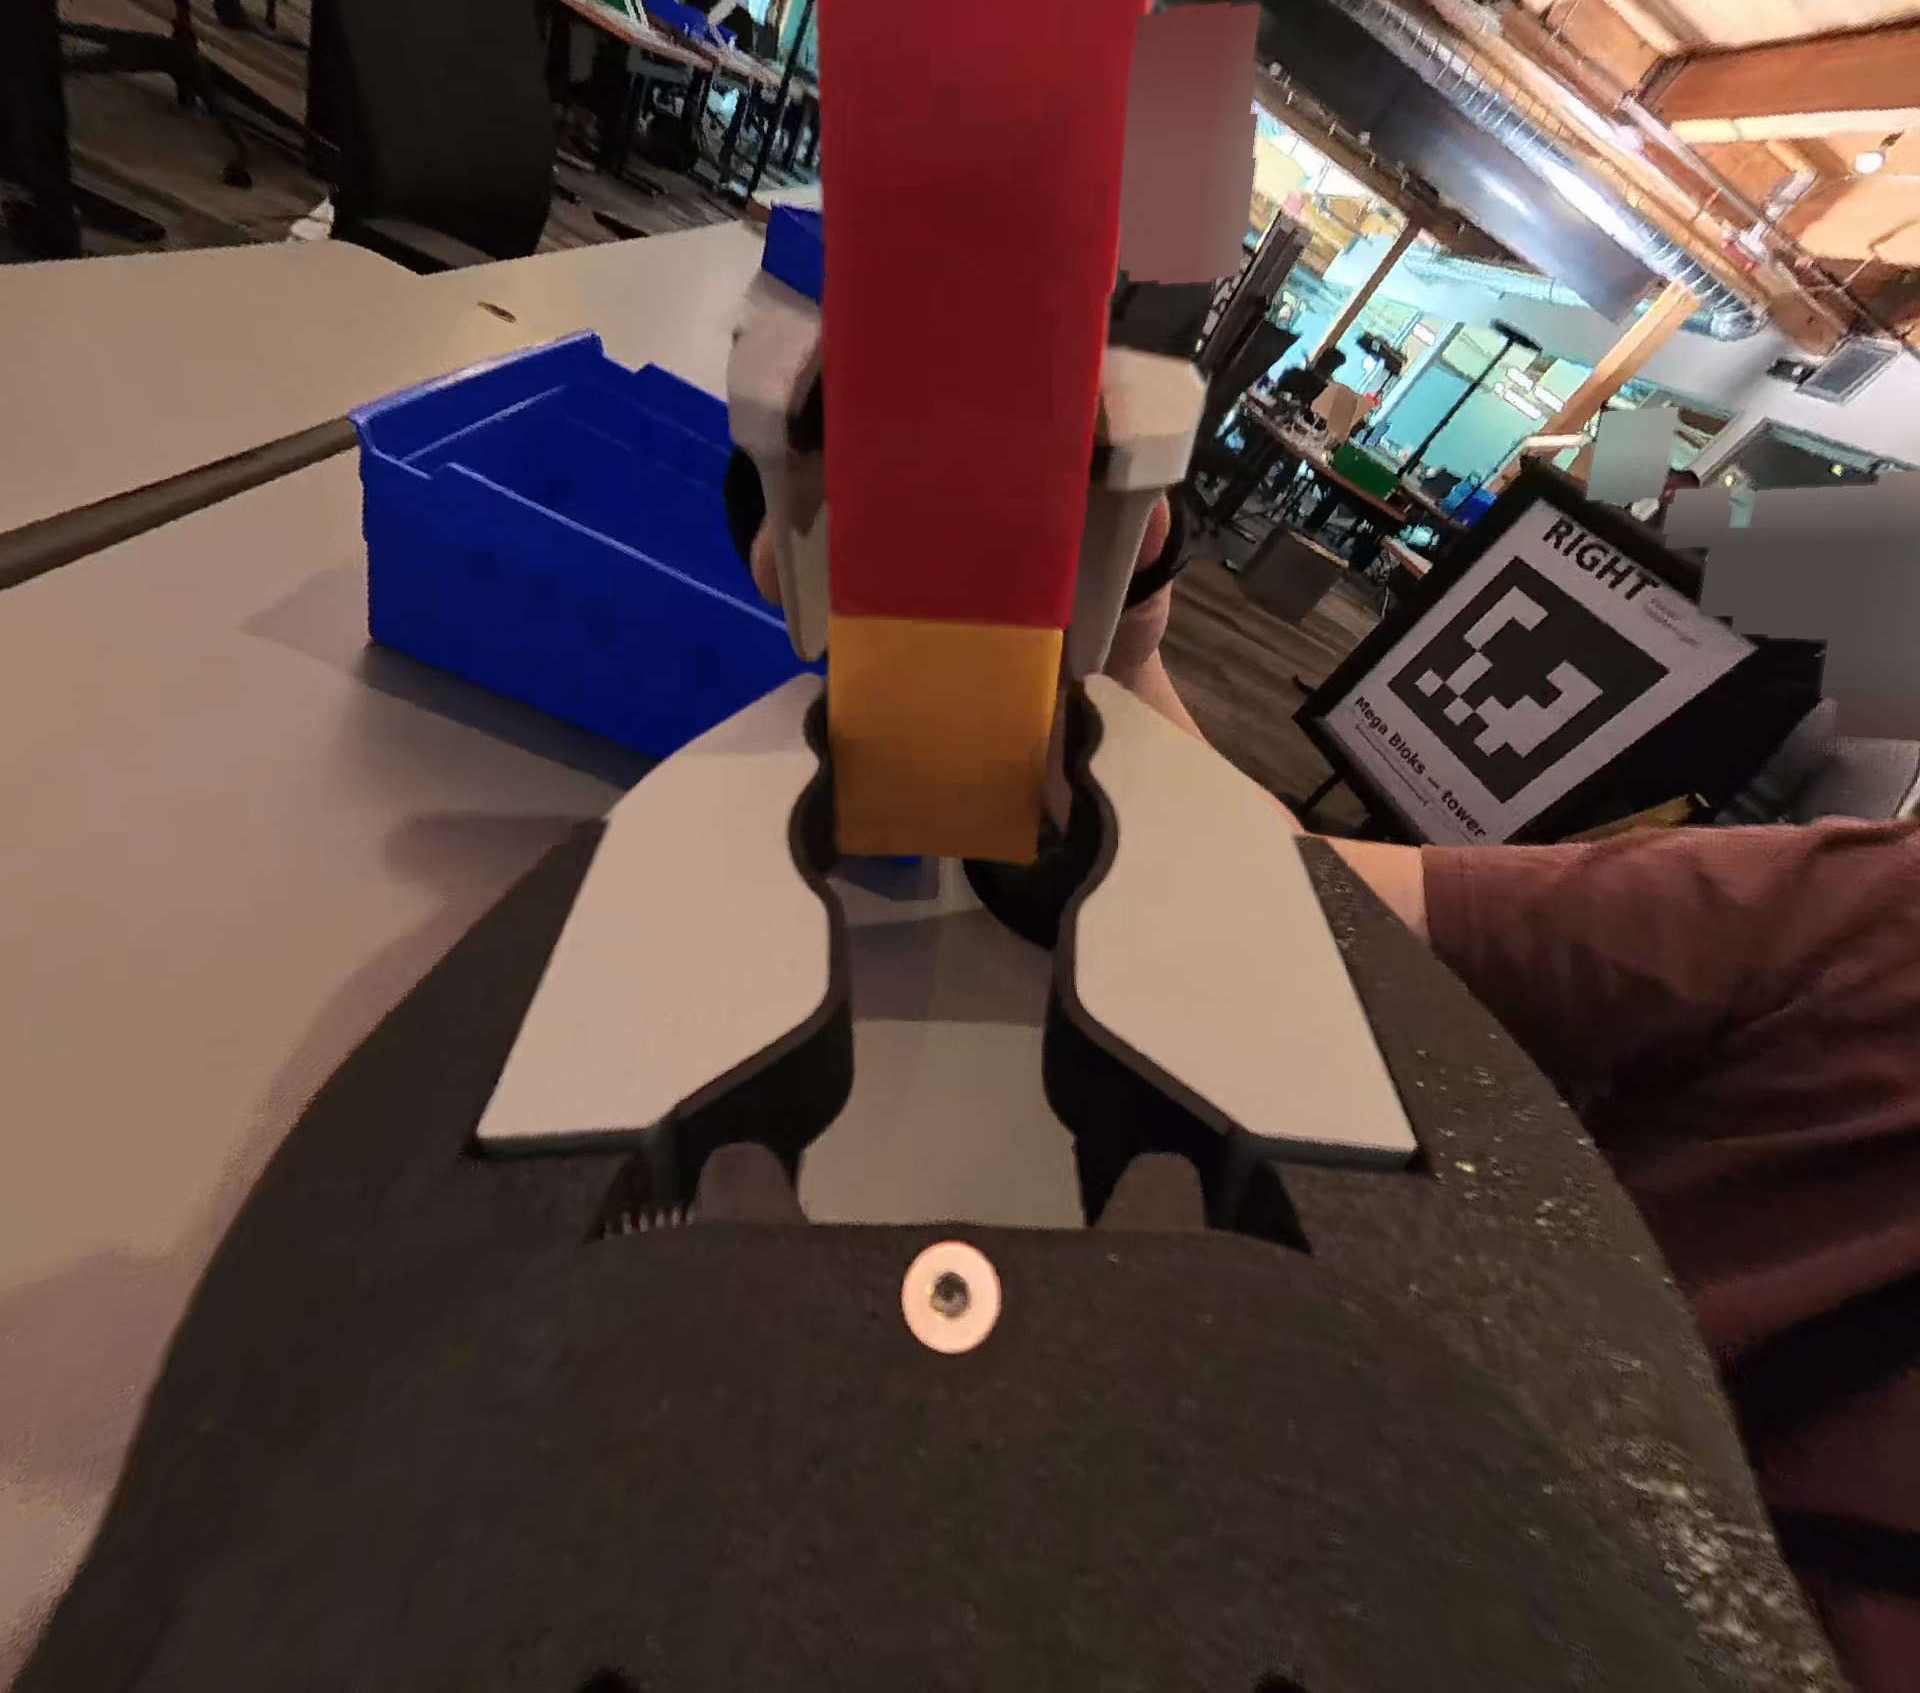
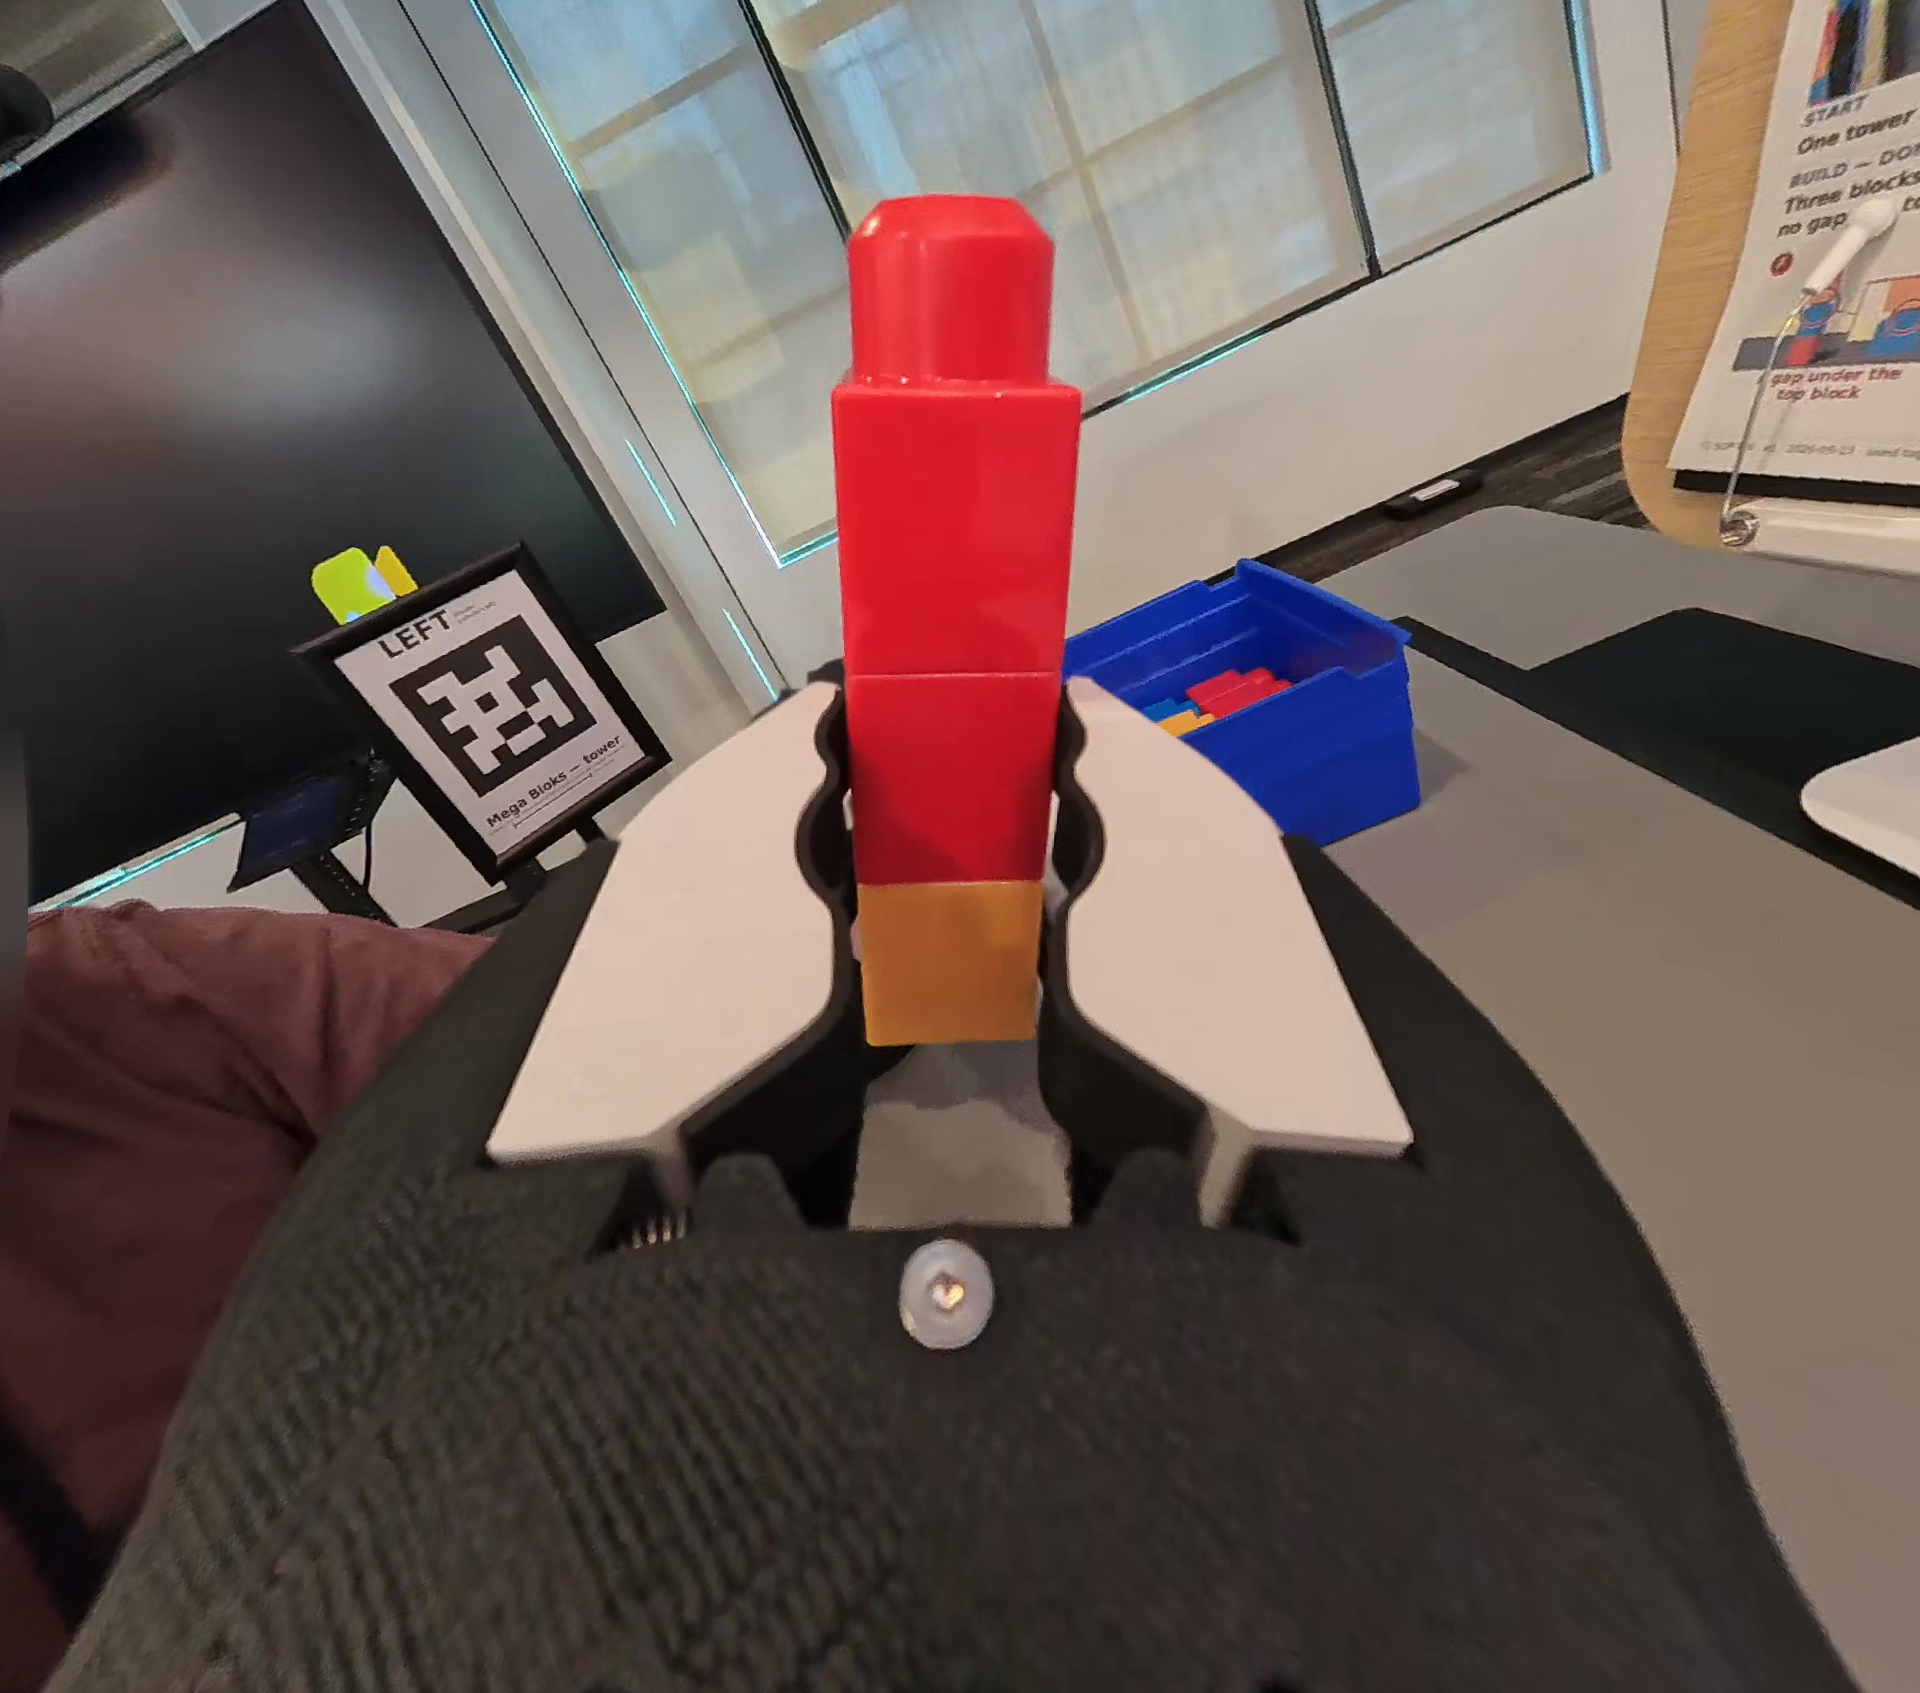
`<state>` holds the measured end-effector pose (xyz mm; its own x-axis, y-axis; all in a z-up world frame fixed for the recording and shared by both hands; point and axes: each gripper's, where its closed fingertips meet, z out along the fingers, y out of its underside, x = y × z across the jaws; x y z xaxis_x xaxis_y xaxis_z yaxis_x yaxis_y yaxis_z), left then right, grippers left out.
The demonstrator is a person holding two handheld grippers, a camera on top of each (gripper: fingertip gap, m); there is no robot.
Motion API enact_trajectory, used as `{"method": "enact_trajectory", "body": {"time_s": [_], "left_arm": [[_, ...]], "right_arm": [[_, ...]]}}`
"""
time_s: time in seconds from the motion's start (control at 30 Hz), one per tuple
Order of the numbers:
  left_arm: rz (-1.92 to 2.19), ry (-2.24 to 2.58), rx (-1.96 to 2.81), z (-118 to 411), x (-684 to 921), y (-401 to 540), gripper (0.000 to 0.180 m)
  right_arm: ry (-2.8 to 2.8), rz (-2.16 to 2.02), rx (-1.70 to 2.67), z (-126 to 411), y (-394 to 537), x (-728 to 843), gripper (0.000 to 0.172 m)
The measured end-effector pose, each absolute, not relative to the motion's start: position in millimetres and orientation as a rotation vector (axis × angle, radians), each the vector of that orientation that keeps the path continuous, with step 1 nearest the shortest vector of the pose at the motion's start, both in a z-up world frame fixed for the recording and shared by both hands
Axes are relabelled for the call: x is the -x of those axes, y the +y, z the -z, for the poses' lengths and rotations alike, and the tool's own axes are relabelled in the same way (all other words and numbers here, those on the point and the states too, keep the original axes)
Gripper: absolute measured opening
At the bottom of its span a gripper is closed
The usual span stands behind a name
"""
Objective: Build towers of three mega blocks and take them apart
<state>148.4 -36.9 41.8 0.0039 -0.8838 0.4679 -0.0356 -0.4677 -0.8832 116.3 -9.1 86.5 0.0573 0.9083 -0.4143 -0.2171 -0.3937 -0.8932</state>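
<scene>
A tower of three blocks is held up above the table: a yellow block (image 1: 940, 739) at the bottom and two red blocks (image 1: 977, 241) on top of it. In the right wrist view my right gripper (image 2: 951, 739) is shut on the middle red block (image 2: 951, 776). The top red block (image 2: 956, 531) is above its fingertips and the yellow block (image 2: 948, 963) is below them. The right gripper also shows in the left wrist view (image 1: 951, 573), clamped on the red part. My left gripper (image 1: 940, 708) has its jaws around the yellow block with a thin gap beside the right pad, so it is open.
A blue bin (image 2: 1309, 739) with several loose blocks stands on the grey table (image 2: 1558, 916); it also shows in the left wrist view (image 1: 561, 563). Framed marker signs (image 1: 1538, 667) (image 2: 499, 708) stand at the sides. A person's sleeve (image 1: 1662, 1072) is at the right. An instruction sheet (image 2: 1829, 189) hangs at the right. The left gripper's tips are roughly 5 cm from the right gripper's.
</scene>
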Motion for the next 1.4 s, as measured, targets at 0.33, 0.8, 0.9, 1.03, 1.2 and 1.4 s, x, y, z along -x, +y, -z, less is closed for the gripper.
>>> {"method": "enact_trajectory", "body": {"time_s": [0.33, 0.8, 0.9, 1.03, 1.2, 1.4], "left_arm": [[1.415, 1.033, 1.652, -32.6, -145.4, -36.4, 0.035], [1.398, 1.061, 1.672, -26.5, -146.9, -36.6, 0.035], [1.41, 1.088, 1.686, -26.2, -146.2, -40.8, 0.035], [1.419, 1.118, 1.676, -28.7, -143.4, -45.4, 0.035], [1.404, 1.144, 1.674, -29.7, -142.6, -48.0, 0.035], [1.427, 1.126, 1.677, -27.9, -142.7, -45.2, 0.036]], "right_arm": [[-0.786, -1.553, 1.389, -80.0, -13.4, -106.6, 0.038], [-0.86, -1.489, 1.415, -74.1, -15.4, -108.2, 0.038], [-0.853, -1.541, 1.405, -74.3, -18.9, -105.2, 0.038], [-0.875, -1.555, 1.388, -76.6, -23.7, -102.7, 0.038], [-0.89, -1.568, 1.376, -77.8, -27.0, -103.0, 0.038], [-0.876, -1.547, 1.403, -75.6, -22.4, -104.5, 0.037]]}}
